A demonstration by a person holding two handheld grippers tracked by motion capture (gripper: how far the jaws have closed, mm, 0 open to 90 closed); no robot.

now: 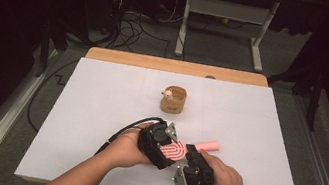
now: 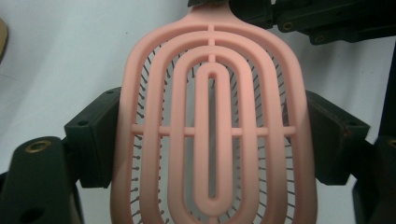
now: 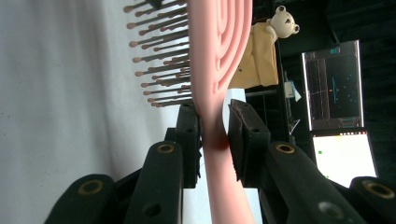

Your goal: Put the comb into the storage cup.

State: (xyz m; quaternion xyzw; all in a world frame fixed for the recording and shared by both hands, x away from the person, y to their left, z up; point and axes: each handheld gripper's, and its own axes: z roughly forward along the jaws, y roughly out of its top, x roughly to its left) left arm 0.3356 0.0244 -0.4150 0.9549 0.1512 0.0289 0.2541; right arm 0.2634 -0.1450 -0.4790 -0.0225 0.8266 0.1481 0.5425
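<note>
A pink hairbrush [image 1: 174, 151] with a ribbed oval back is held over the white table near its front edge. My left gripper [image 1: 163, 145] is shut across the brush head; in the left gripper view its pads [image 2: 100, 140] press on both edges of the hairbrush [image 2: 212, 135], whose back faces the camera. My right gripper [image 1: 191, 151] comes in from the right at the neck. In the right gripper view its jaws [image 3: 215, 133] clamp the narrow neck of the hairbrush [image 3: 219, 56], with the bristles pointing towards the table. The handle end [image 1: 209, 144] sticks out behind.
A tan cup [image 1: 173, 101] with a small teddy bear [image 1: 168, 93] on its rim stands mid-table, beyond the grippers. The white sheet [image 1: 98, 112] covers a wooden table [image 1: 177, 66]. Cables and a desk frame [image 1: 226, 11] lie on the floor behind. Two lit screens [image 3: 334, 84] stand far off.
</note>
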